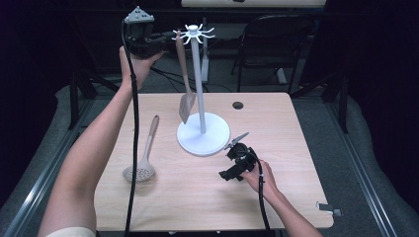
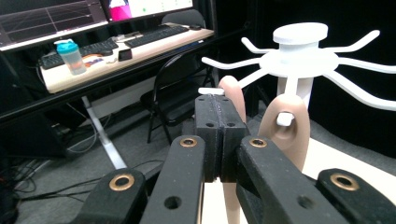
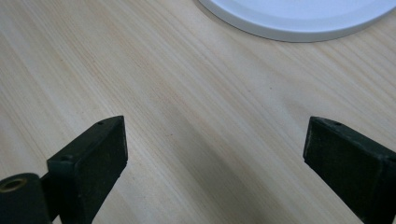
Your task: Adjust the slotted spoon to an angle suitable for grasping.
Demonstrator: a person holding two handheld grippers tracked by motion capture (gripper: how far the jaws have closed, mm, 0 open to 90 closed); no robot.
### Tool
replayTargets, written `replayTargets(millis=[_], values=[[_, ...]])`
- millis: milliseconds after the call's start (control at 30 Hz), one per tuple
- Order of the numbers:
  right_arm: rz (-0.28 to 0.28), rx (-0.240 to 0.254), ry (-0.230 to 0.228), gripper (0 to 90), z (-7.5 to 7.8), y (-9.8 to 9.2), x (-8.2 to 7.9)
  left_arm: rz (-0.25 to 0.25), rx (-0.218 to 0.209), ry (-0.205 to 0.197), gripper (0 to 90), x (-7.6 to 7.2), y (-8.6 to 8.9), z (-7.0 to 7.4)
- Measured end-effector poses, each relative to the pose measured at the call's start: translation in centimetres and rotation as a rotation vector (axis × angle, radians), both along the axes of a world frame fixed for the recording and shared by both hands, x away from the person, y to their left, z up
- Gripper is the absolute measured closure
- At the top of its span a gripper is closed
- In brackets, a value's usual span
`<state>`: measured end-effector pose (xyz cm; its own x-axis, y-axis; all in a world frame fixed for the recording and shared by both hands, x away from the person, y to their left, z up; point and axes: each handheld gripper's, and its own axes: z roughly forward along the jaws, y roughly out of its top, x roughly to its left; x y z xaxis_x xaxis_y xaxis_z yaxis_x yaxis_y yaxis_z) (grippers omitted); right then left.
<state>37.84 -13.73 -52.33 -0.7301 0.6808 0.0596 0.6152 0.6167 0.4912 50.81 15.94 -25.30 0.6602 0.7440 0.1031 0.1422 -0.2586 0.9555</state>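
A white utensil rack (image 1: 198,74) with radiating pegs (image 2: 299,51) stands on a round base (image 3: 299,18) mid-table. My left gripper (image 1: 172,35) is raised beside the rack's top, and its jaws (image 2: 219,107) are shut on the beige handle (image 2: 232,91) of a spatula (image 1: 186,101) that hangs down beside the pole. Just to its right, a second beige handle (image 2: 285,126) hangs by its hole on a peg. A slotted spoon (image 1: 144,163) lies flat on the table's left. My right gripper (image 1: 227,163) rests on the table in front of the base, open (image 3: 215,140), with bare wood between its fingers.
The wooden table (image 1: 276,197) has a cable hole (image 1: 237,105) at the back and a small clip (image 1: 328,208) at its front right corner. A black chair (image 1: 276,44) stands behind it. A desk with keyboards and a bottle (image 2: 71,56) lies beyond.
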Motion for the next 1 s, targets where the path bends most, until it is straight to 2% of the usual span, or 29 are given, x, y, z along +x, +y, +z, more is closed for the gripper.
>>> replayTargets(millis=[167,200,400,567,600,700,833,867,900,1000], values=[[0.003,0.0,0.005,6.1,0.0,0.0,0.0,0.001,-0.023,0.002,88.7,-0.4,0.8,-0.5],[-0.008,0.017,0.0,6.1,-0.1,0.1,0.0,0.005,-0.023,0.002,87.9,-0.5,0.9,-0.7],[-0.005,0.011,0.001,6.2,-0.1,0.1,-0.1,0.029,-0.019,0.037,80.2,-0.5,1.9,-2.2],[-0.007,0.01,0.003,6.2,-0.1,0.1,-0.1,0.083,0.004,0.096,60.8,-0.1,2.6,-4.0],[0.003,-0.01,0.009,6.2,0.0,0.1,0.0,0.09,0.006,0.11,55.9,0.0,2.8,-4.4],[0.004,-0.009,0.006,6.1,0.0,0.1,0.0,0.11,0.028,0.154,44.7,0.2,3.2,-5.9],[0.004,-0.007,0.005,6.1,-0.1,0.1,0.0,0.137,0.037,0.194,32.4,0.4,3.8,-8.0],[0.0,0.007,0.007,6.1,-0.1,0.2,0.0,0.149,0.041,0.201,29.1,0.4,3.9,-8.5],[0.003,-0.01,0.003,6.1,-0.1,0.2,0.0,0.157,0.047,0.205,26.7,0.3,4.1,-8.9],[0.005,-0.017,0.008,6.1,-0.1,0.2,0.0,0.176,0.056,0.233,21.2,0.2,4.6,-10.3]])
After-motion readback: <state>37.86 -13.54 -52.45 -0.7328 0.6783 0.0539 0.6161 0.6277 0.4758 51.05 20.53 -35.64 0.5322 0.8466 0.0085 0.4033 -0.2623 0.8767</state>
